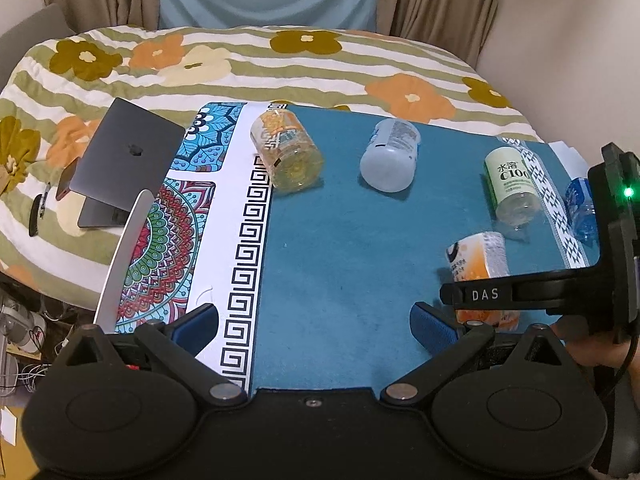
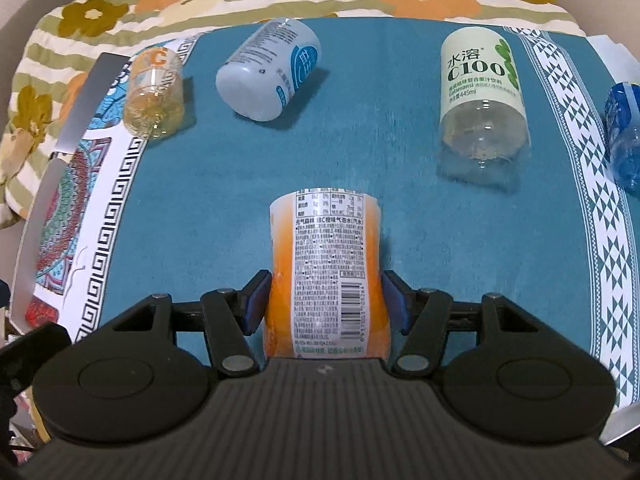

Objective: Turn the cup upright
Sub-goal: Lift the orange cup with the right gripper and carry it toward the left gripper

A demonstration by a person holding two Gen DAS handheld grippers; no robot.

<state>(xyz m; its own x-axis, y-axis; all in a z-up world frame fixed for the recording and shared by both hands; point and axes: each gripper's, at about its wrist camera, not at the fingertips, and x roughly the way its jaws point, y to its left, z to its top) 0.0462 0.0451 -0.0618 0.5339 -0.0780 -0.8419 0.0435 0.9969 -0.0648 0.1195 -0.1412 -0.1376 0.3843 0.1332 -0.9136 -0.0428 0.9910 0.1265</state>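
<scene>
orange cup with a white barcode label lies on the teal tabletop at 6 o'clock, right gripper fingers clamped on its sides; "c100" and "445ml" read on the green cup at 1 o'clock, pale blue cup at 11, yellow cup at 10, dark blue cup by the right edge; left gripper fingers spread wide over bare cloth, laptop at 10 o'clock
</scene>
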